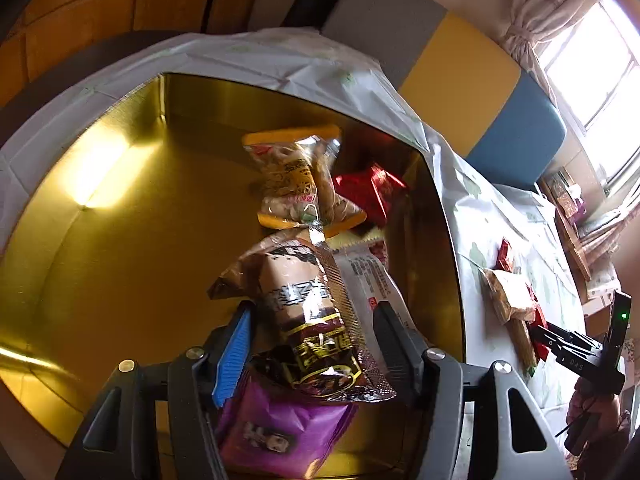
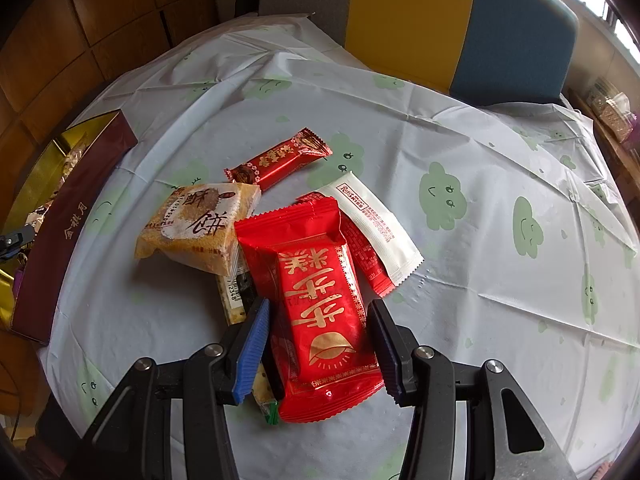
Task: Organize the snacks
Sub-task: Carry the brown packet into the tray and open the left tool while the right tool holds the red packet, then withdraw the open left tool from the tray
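Note:
My left gripper (image 1: 314,320) is open over the gold-lined box (image 1: 120,216), its fingers either side of a brown snack pack (image 1: 304,312) that lies apart from both pads. A purple pack (image 1: 276,436), a yellow-edged pack (image 1: 292,176), a red pack (image 1: 368,192) and a white pack (image 1: 364,276) also lie in the box. My right gripper (image 2: 318,320) is open, straddling a big red pack (image 2: 316,304) on the table without touching it. Beside that lie a tan biscuit pack (image 2: 196,228), a red bar (image 2: 280,160) and a white wrapper (image 2: 376,220).
The box's maroon side (image 2: 60,236) stands at the table's left edge in the right wrist view. A white tablecloth with green clouds (image 2: 480,160) covers the table. A grey, yellow and blue chair back (image 2: 460,20) stands behind it. My right gripper also shows in the left wrist view (image 1: 540,340) beside loose snacks (image 1: 508,288).

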Motion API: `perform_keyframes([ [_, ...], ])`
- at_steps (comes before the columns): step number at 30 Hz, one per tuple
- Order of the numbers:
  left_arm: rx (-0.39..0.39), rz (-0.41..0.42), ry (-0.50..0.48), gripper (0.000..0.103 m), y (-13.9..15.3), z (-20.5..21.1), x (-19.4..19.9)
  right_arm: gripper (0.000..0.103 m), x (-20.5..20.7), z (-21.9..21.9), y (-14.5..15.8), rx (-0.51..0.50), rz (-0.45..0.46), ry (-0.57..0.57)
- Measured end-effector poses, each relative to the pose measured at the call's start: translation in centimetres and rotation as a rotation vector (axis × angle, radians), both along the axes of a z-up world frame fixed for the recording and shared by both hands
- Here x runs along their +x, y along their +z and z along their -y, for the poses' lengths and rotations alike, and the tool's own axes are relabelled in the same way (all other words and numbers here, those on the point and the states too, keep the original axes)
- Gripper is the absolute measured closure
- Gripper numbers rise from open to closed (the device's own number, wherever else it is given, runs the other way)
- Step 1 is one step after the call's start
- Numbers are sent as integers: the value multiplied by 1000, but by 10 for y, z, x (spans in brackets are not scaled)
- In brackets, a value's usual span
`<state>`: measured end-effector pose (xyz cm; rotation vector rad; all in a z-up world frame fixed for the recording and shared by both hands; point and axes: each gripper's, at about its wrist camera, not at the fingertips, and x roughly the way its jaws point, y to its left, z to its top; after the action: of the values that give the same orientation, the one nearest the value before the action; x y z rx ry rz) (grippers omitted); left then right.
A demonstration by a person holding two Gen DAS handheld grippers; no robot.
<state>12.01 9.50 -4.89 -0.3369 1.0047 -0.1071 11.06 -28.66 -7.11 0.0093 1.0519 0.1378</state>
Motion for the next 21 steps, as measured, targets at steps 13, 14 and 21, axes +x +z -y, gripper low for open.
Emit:
perform_keyframes([
  [13, 174, 136, 10, 42, 30, 13, -37, 52, 1, 1, 0, 13, 0, -7],
  [14, 179, 139, -2, 42, 32, 17, -40, 52, 1, 1, 0, 21, -1, -10],
  [21, 194, 149, -67, 42, 36, 42, -54, 52, 1, 2, -1, 27, 2, -12],
])
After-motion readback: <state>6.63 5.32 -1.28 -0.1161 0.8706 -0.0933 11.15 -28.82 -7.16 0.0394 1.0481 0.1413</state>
